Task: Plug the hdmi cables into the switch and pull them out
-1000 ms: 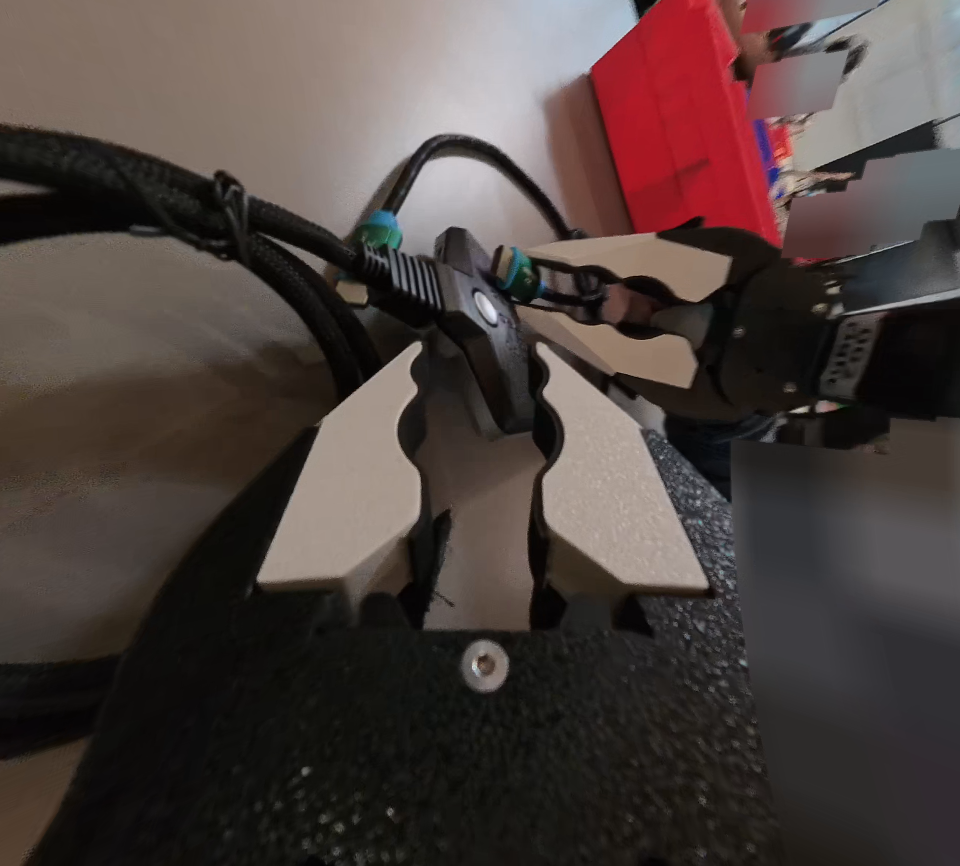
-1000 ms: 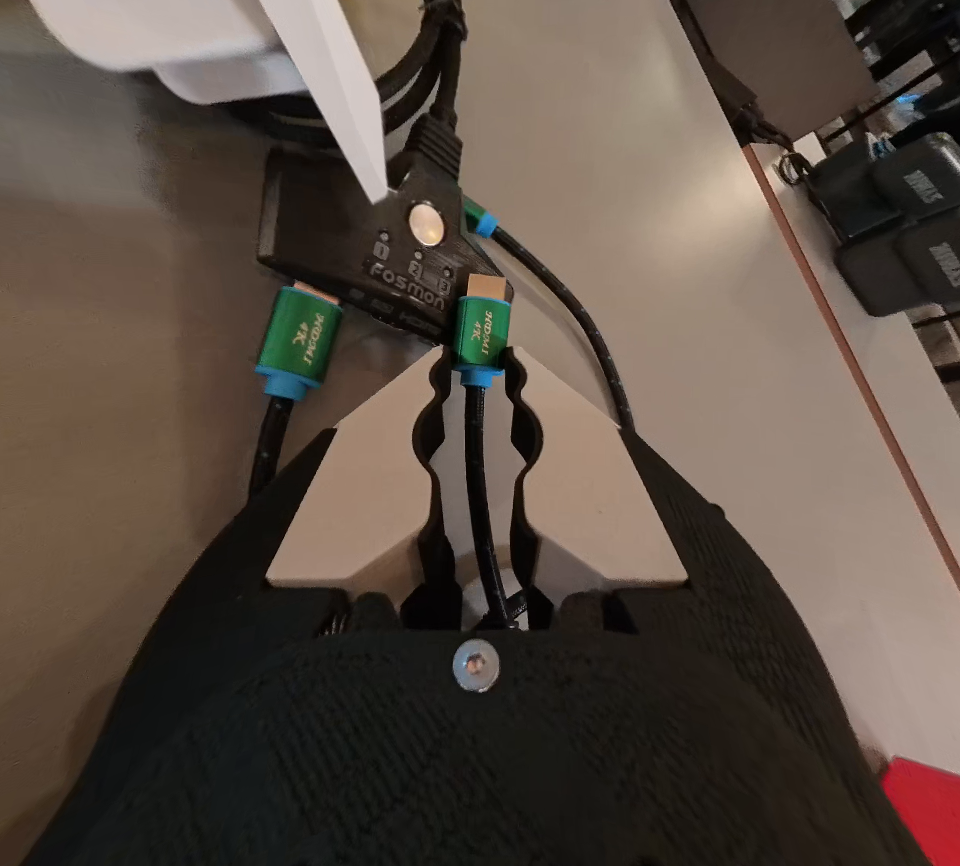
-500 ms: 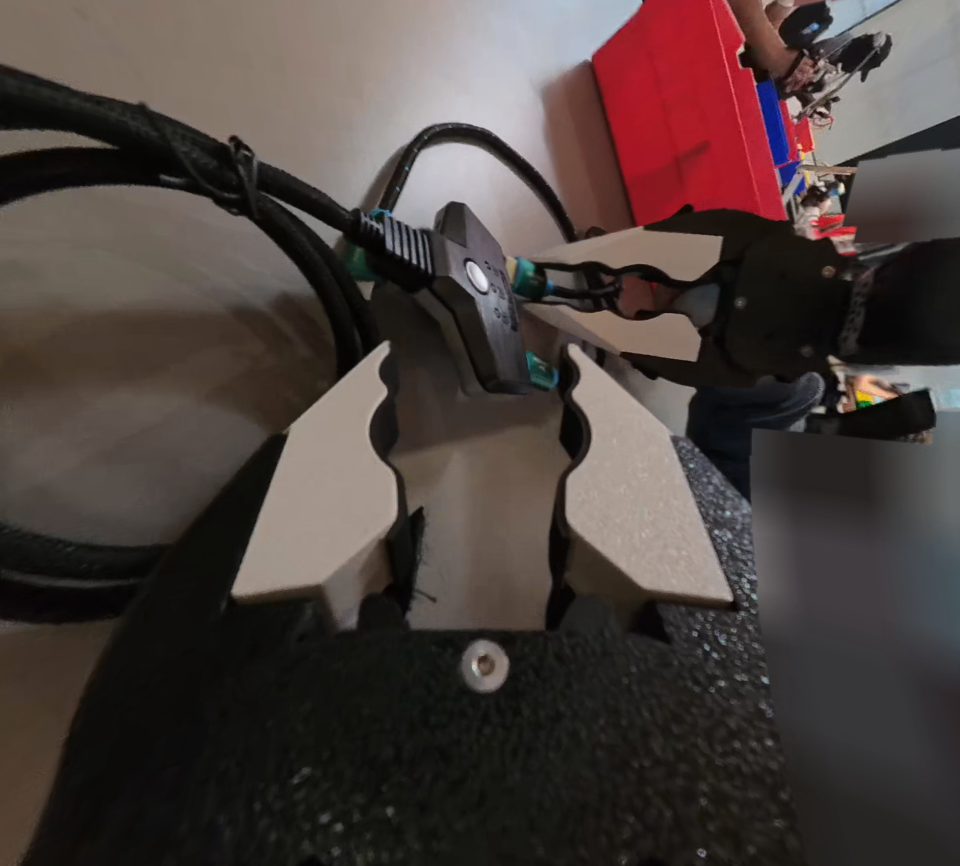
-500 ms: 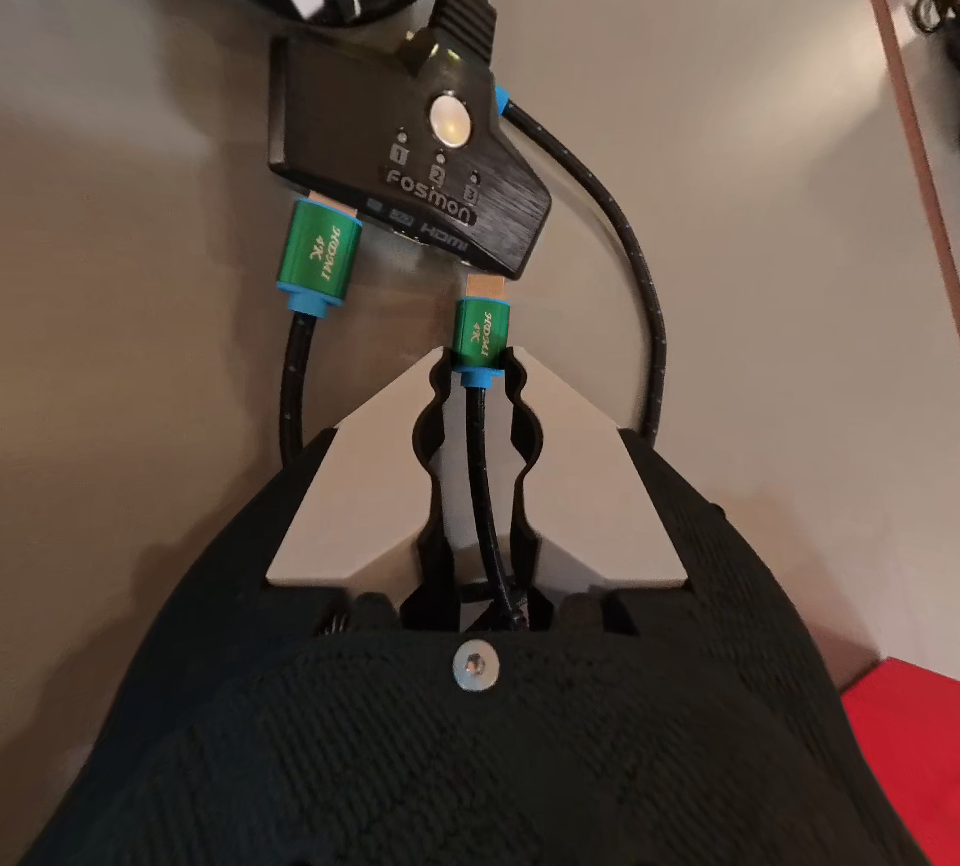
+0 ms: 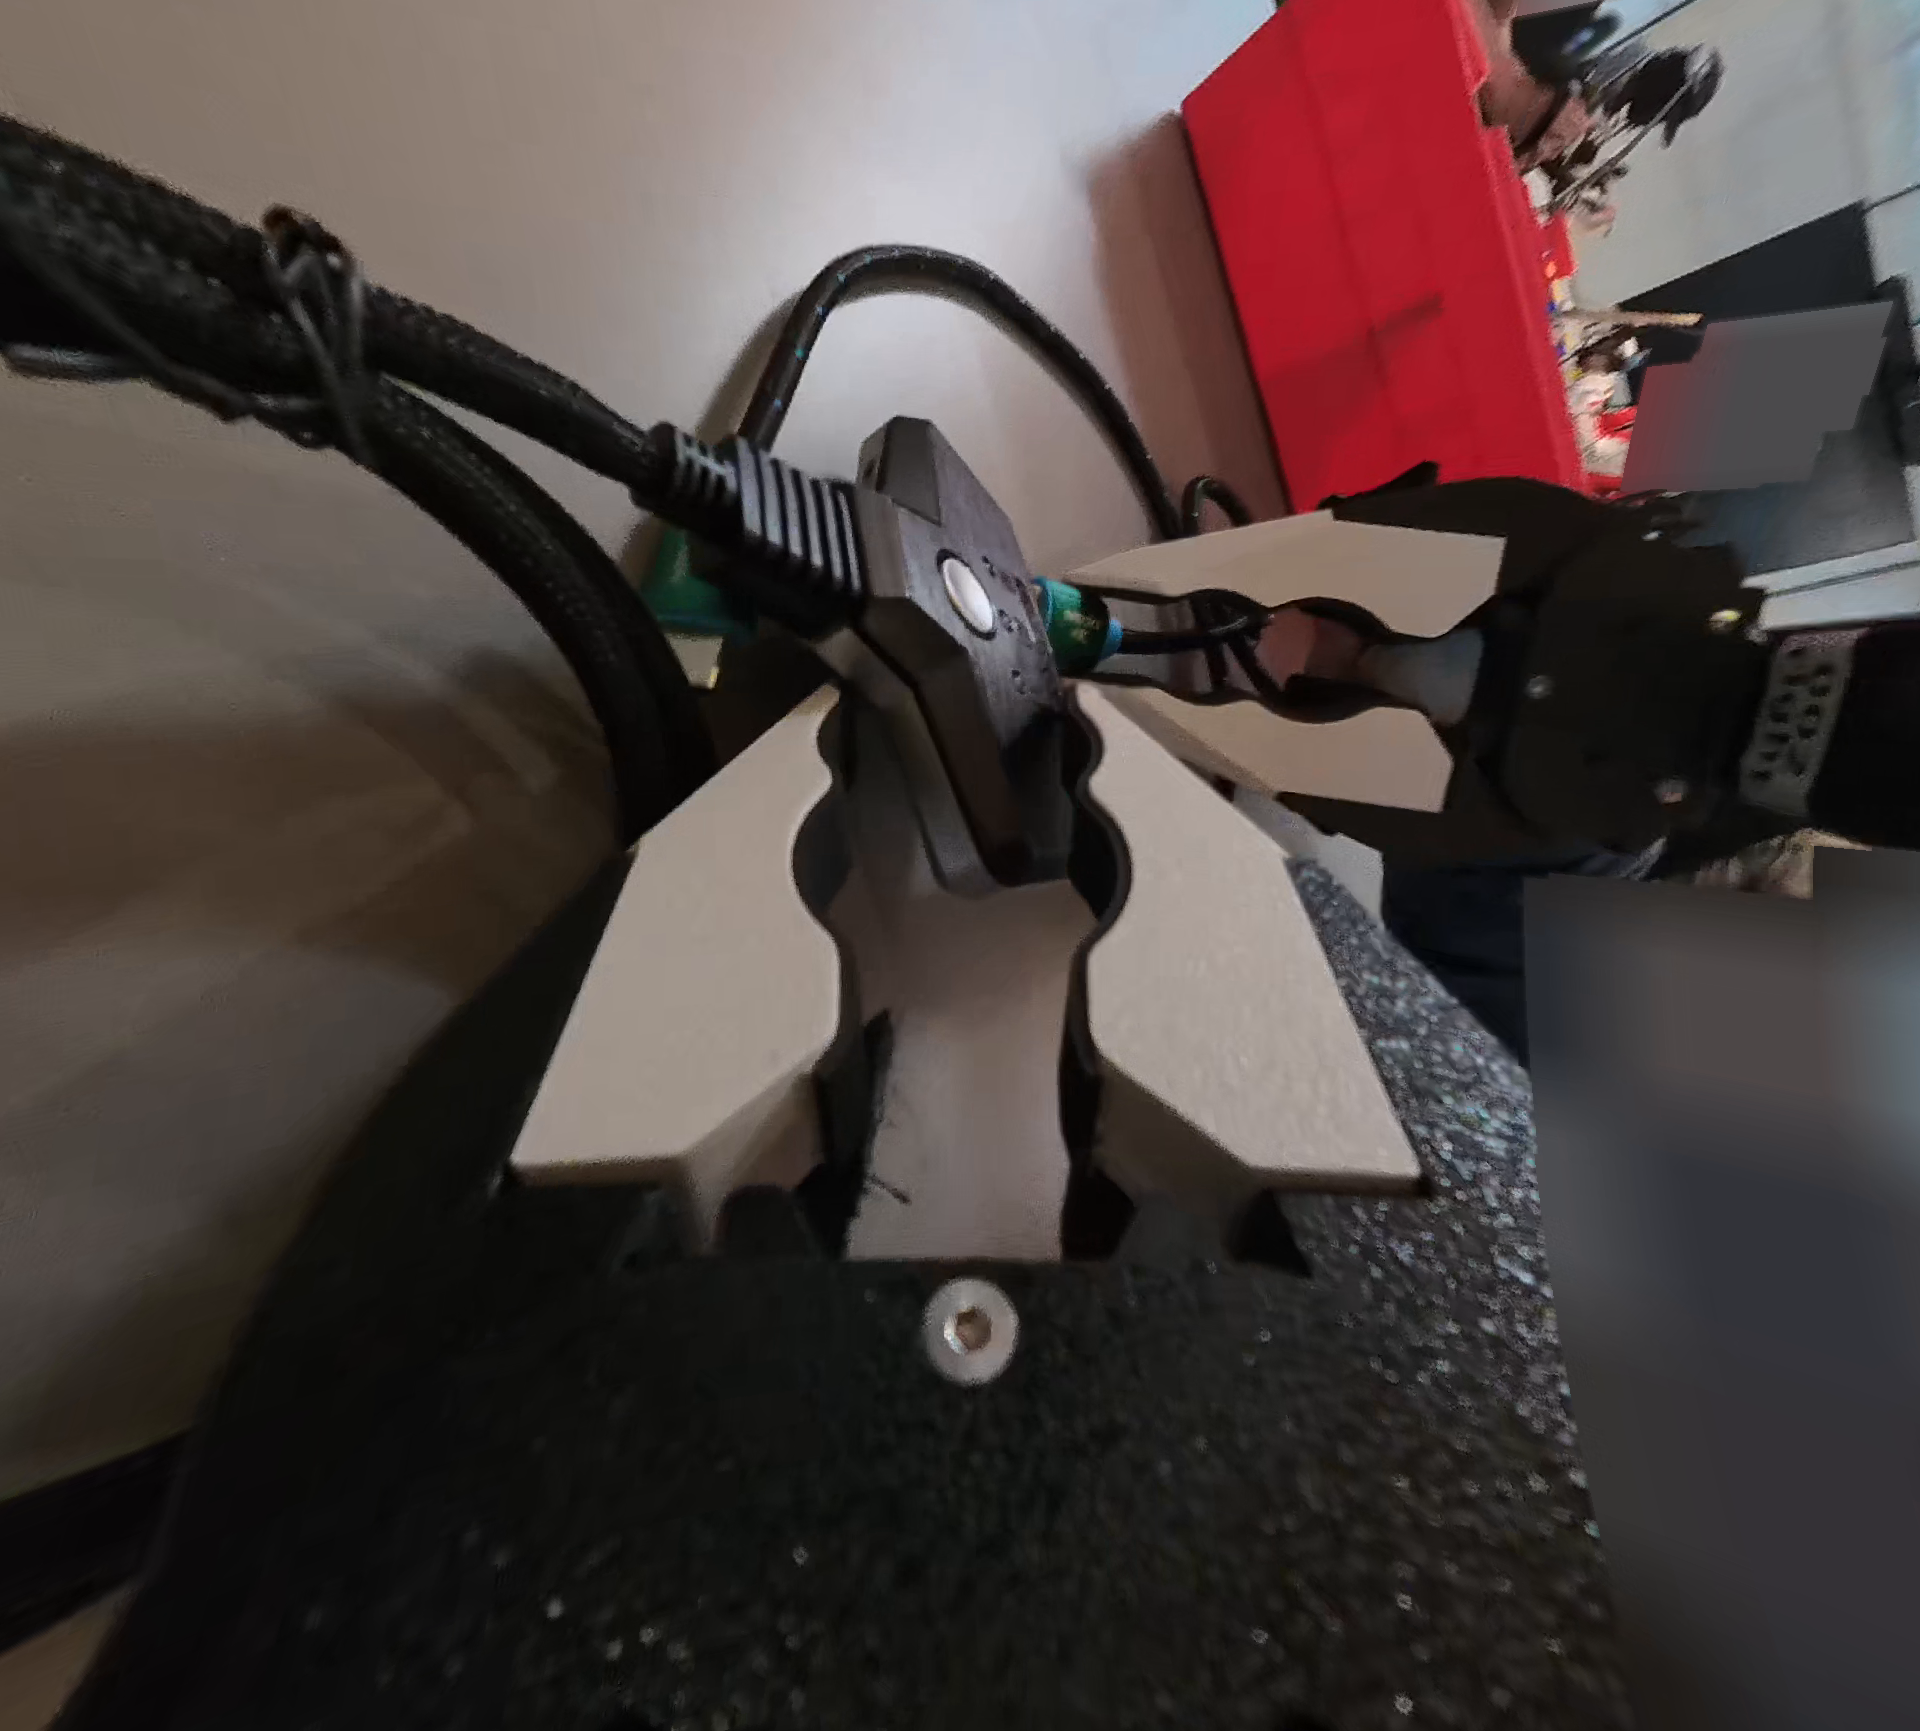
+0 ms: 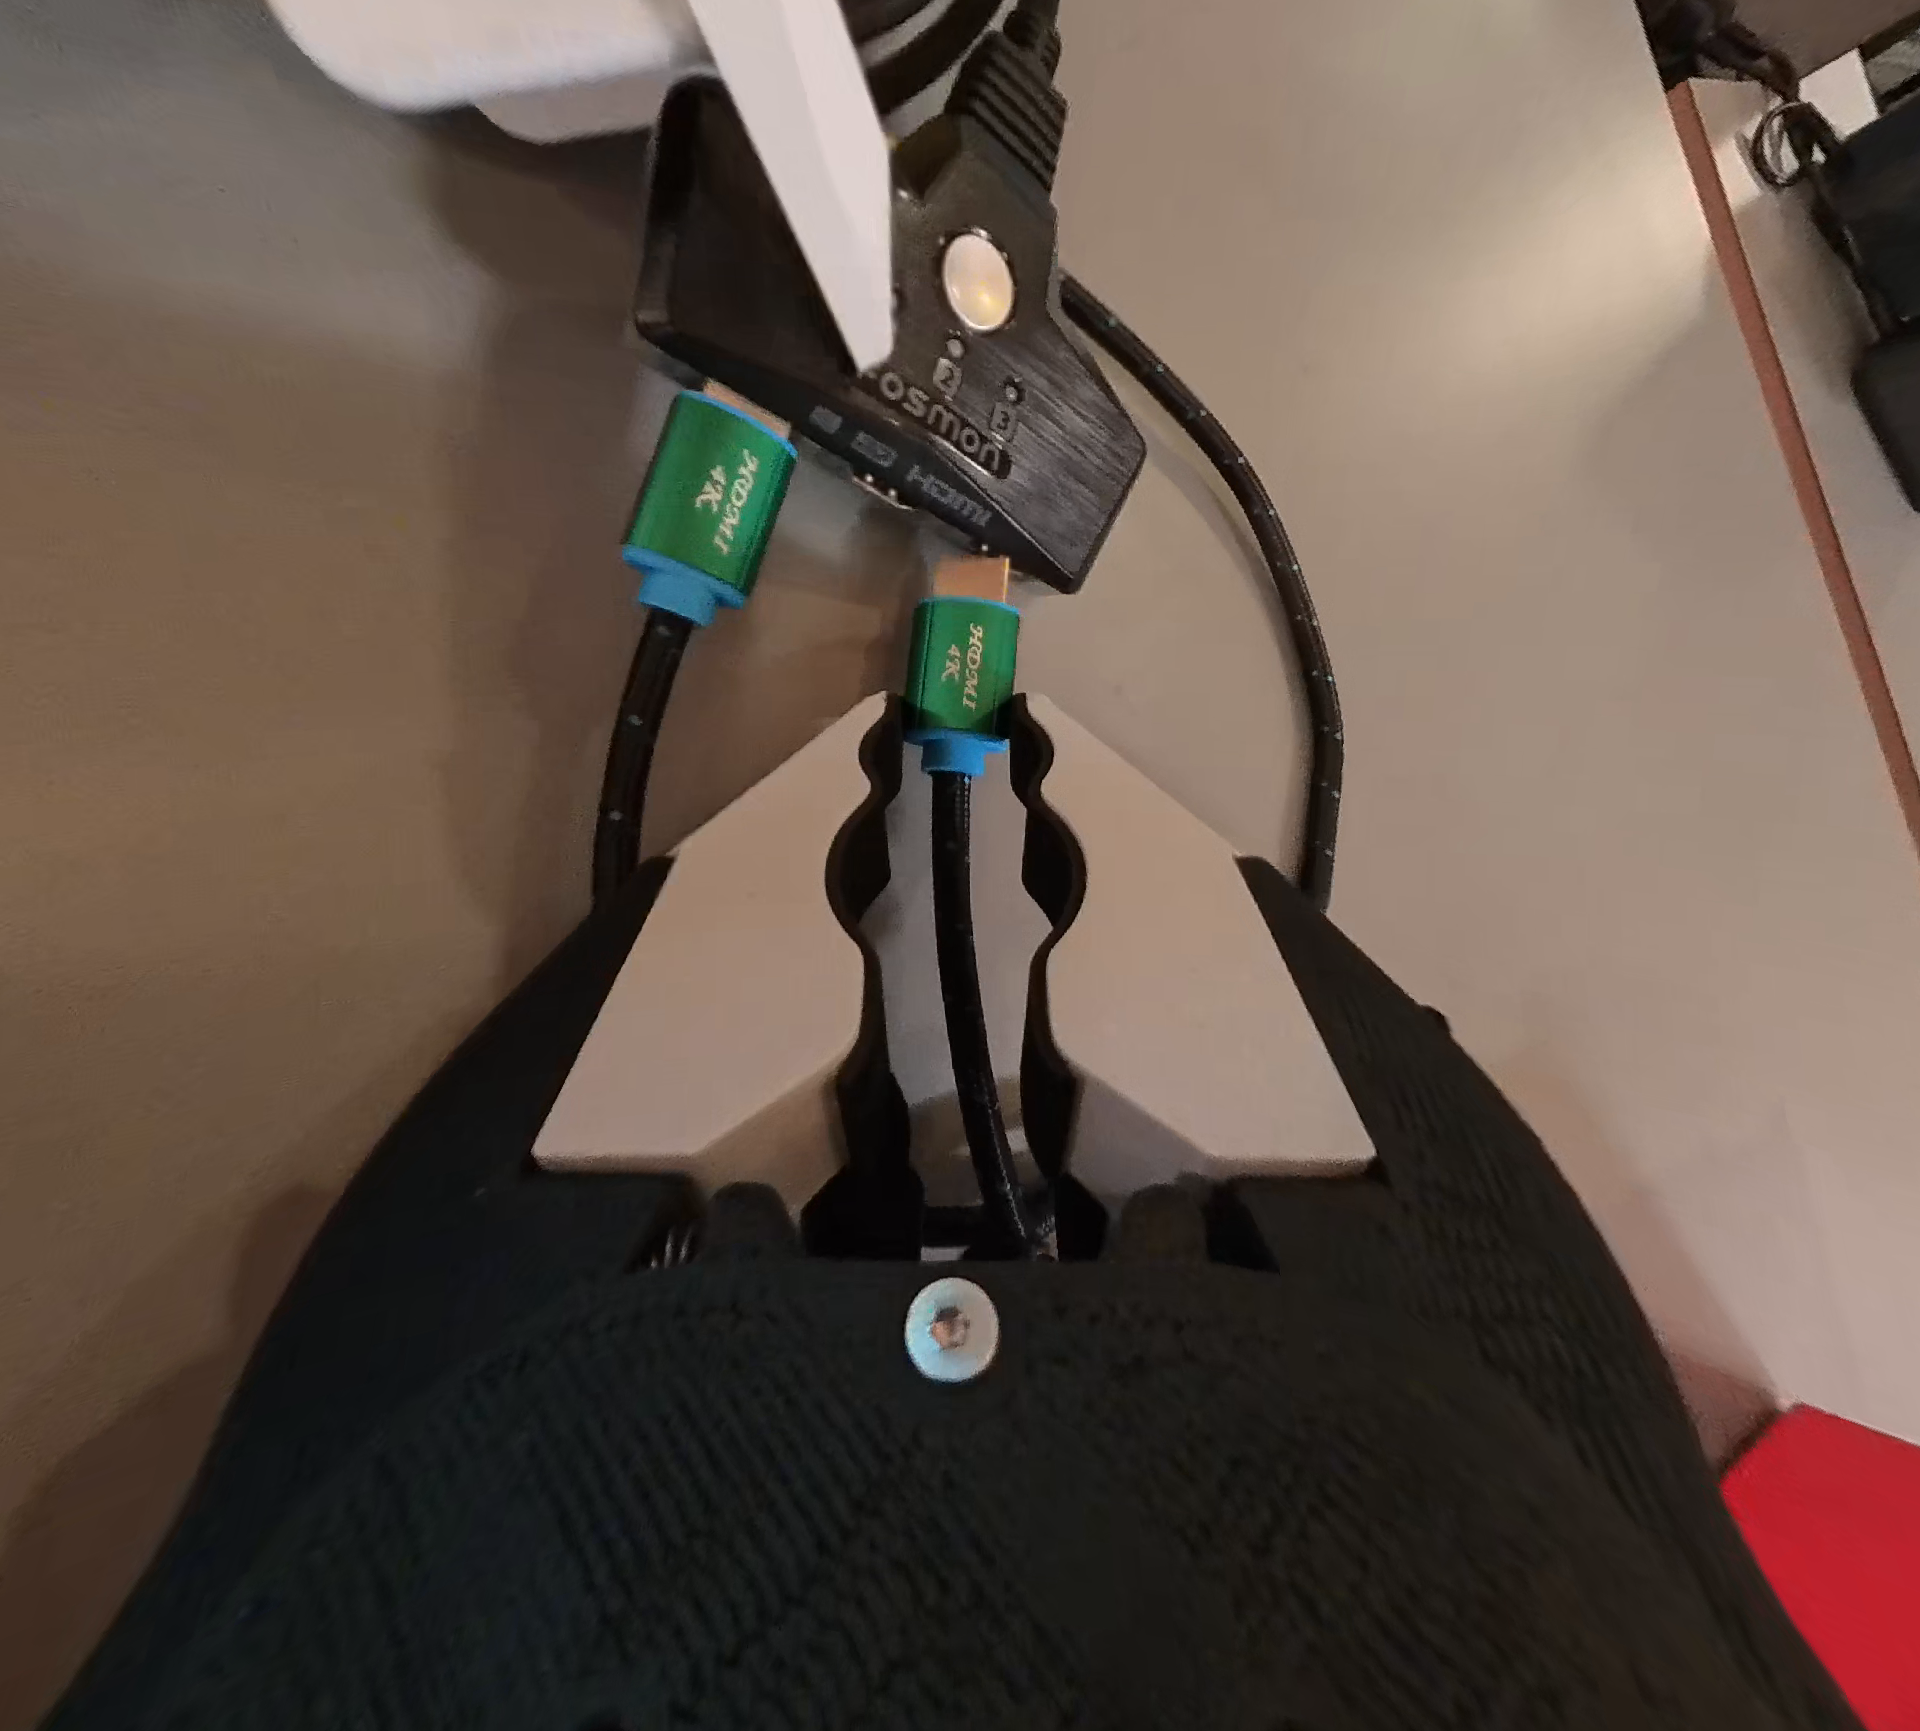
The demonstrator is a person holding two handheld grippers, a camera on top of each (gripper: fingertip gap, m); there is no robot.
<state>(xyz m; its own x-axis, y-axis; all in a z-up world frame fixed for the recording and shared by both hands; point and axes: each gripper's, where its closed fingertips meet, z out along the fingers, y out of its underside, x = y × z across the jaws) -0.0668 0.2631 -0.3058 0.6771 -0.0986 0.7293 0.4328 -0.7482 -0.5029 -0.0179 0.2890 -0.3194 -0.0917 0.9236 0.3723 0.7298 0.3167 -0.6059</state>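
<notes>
Green-shelled, the HDMI plug (image 6: 958, 665) pinched in the right gripper (image 6: 954, 725) sat mid-frame with its tip just touching the black switch (image 6: 1023, 393), clamped by the left gripper (image 5: 956, 746); a second plug (image 6: 712, 502) seemed inserted, extraction pending.

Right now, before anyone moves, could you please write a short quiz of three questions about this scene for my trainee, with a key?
1. True or false: the right tongs are shut on a green plug.
2. What do the left tongs grip? A) the black switch B) a white cup C) a screwdriver
3. Short answer: is the gold tip of the held plug hidden inside the switch, or showing?

Key: 1 true; 2 A; 3 showing, so the plug is not fully in.
</notes>
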